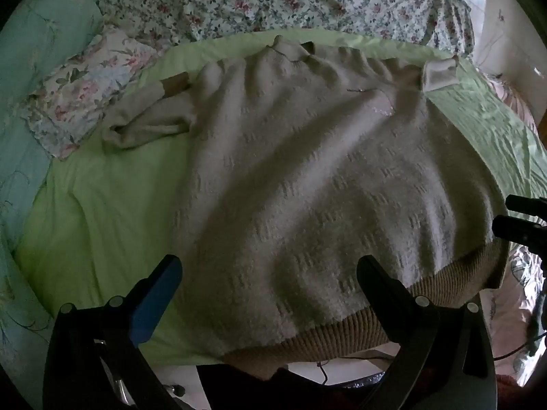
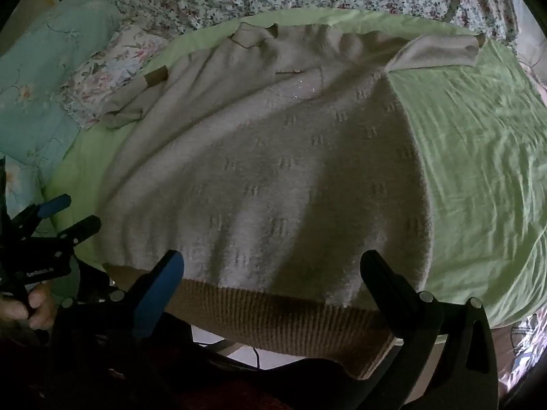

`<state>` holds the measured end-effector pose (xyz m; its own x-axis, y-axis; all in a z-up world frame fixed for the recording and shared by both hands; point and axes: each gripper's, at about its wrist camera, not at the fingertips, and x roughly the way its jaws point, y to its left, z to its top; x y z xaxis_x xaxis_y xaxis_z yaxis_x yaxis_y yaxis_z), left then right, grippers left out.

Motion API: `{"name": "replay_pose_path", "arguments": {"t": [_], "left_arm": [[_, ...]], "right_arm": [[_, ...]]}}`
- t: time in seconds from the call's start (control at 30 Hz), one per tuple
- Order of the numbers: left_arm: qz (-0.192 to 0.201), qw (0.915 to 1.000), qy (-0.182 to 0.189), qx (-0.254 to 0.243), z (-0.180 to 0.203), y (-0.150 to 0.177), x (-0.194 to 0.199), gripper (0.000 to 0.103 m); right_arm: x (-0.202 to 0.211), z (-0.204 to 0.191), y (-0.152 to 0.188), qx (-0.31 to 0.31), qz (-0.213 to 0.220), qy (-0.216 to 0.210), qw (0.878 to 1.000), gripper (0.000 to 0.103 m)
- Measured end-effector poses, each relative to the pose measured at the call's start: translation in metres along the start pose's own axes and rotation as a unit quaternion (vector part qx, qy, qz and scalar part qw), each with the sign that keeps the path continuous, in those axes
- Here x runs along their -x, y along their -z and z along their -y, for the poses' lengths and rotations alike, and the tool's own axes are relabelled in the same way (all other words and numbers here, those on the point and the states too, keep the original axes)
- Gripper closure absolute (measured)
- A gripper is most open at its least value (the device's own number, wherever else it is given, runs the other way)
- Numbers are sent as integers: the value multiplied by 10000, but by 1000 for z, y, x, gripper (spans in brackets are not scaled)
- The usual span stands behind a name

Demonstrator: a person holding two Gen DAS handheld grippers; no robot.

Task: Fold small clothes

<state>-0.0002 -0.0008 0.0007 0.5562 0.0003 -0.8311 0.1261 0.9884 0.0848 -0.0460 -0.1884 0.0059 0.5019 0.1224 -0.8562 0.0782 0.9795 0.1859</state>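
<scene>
1. A cream, fluffy knitted sweater with a tan ribbed hem band is seen spread flat on a light green bedsheet; the hem hangs over the sheet's near edge and the neck lies toward the far edge.
2. One sleeve, ending in a tan cuff, is bunched beside the body toward the far left corner of the sheet; the other sleeve is laid out toward the far right corner.
3. The left gripper is held with its jaws spread wide above the near left part of the sweater. Nothing is clamped between them. The blue-padded finger is seen over bare sheet just left of the sweater's edge, the black finger over the hem band; contact with the fabric cannot be told.
4. The right gripper is likewise held wide, and nothing is gripped. Its two fingers are seen over the hem band at the near edge, the black one close to the sweater's near right corner.
5. In the right wrist view, a hand is seen on the left gripper's handle.
6. A floral quilt is seen beyond the sheet's far edge, a pale blue pillow and a floral pillow beyond its left edge.
</scene>
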Motion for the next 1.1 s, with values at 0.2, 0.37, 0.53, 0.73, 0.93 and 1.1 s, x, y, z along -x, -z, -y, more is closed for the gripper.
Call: {"name": "replay_pose_path", "arguments": {"t": [0.2, 0.37, 0.53, 0.73, 0.93, 1.1], "left_arm": [[-1, 10000, -34, -37, 2, -2, 2, 1], [7, 10000, -5, -37, -2, 1, 0, 1], [37, 10000, 4, -16, -4, 1, 1, 1], [162, 9998, 62, 111, -8, -5, 2, 1], [150, 9998, 54, 107, -7, -6, 3, 1], [309, 9993, 109, 161, -7, -6, 5, 1]], "right_arm": [[-1, 4, -2, 29, 4, -3, 10000, 0], [-1, 1, -1, -6, 25, -17, 10000, 0], [0, 0, -2, -2, 26, 3, 10000, 0], [4, -1, -2, 33, 132, 4, 9999, 0], [5, -2, -3, 76, 329, 10, 9994, 0], [6, -2, -4, 18, 109, -4, 9999, 0]]}}
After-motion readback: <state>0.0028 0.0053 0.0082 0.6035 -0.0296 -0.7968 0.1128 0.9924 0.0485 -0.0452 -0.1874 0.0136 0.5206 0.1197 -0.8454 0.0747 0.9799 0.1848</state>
